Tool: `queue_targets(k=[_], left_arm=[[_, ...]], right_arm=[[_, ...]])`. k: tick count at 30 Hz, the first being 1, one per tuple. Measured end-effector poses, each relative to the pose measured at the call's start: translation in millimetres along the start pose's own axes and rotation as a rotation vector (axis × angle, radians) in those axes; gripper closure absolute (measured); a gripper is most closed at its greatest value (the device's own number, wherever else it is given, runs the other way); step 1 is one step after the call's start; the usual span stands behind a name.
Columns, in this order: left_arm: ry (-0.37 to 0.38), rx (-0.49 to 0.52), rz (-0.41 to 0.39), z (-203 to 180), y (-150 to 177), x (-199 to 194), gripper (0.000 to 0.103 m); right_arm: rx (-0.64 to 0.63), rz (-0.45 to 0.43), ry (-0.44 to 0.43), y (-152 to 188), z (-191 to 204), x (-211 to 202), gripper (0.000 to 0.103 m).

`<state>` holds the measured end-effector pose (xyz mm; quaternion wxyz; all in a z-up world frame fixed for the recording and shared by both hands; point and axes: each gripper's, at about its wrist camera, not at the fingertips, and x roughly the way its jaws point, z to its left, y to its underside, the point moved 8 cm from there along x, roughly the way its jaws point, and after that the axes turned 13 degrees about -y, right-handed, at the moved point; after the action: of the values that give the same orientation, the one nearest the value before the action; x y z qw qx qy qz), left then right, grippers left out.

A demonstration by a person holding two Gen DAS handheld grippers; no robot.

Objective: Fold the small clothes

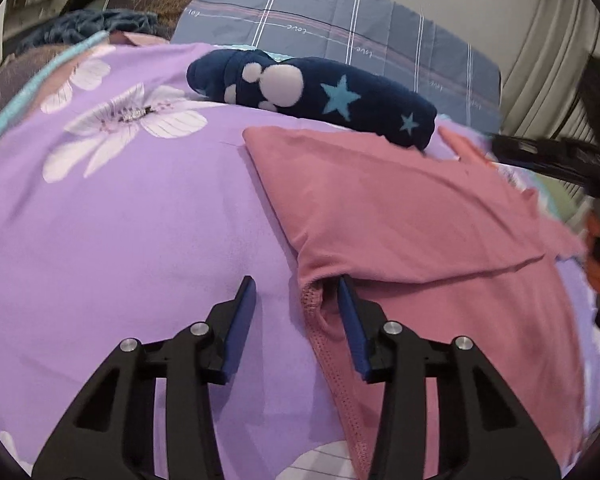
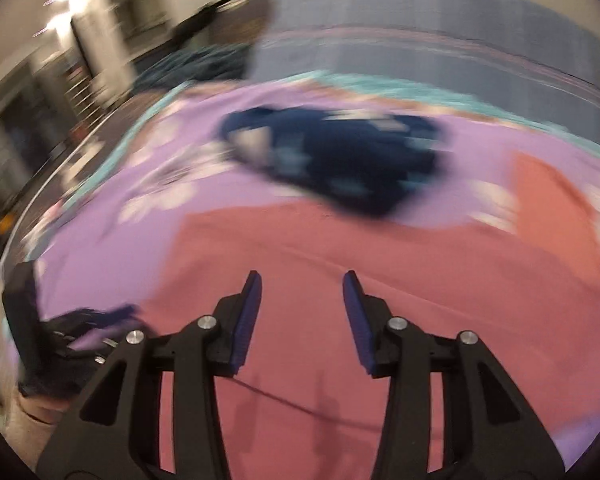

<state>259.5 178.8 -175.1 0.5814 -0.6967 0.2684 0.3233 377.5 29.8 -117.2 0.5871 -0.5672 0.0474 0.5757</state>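
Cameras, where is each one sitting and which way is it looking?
Left wrist: sits on the left tool, looking down along its fingers at the pink garment on the purple floral bedsheet; the right tool and a hand show at the edge.
Right wrist: sits on the right tool, looking down at the pink garment; blurred.
Both share the pink garment, bedsheet and navy star sock.

Clear purple sheet left of pink garment
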Motion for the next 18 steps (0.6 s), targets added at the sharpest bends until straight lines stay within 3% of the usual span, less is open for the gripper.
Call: queue_targets(k=[4,7,9,10,11,12,18], left_arm=[[0.053,-0.036,-0.001,2,0,1,0.062],[0.073,-0.04,0.001,0,1,1,0.074],[0.075,-0.042,0.006,1,1,2,0.09],[0.079,-0.042,0.005,0,2,2,0.093],[0.074,-0.041,0.001,1,2,1,0.095],[0.065,-0.035,-0.008,0,2,-2,0.096],[-0.066,0.082,-0.047,-8,10,-16,0.096]], right_arm=[[-0.037,0.111,-0.064,-24,45,80,0.07],[-0.058,0.17,-0.046,-28,66,127,0.07],[-0.05,0.192,-0.009,-31,70,154,0.057],[-0.05,0.192,0.003,-30,71,157,0.061],[-0.055,0.198,0.012,-30,73,166,0.075],[-0.061,0.203,0.015,-29,74,172,0.1],[-0.087,0.141,-0.027,-40,88,182,0.102]])
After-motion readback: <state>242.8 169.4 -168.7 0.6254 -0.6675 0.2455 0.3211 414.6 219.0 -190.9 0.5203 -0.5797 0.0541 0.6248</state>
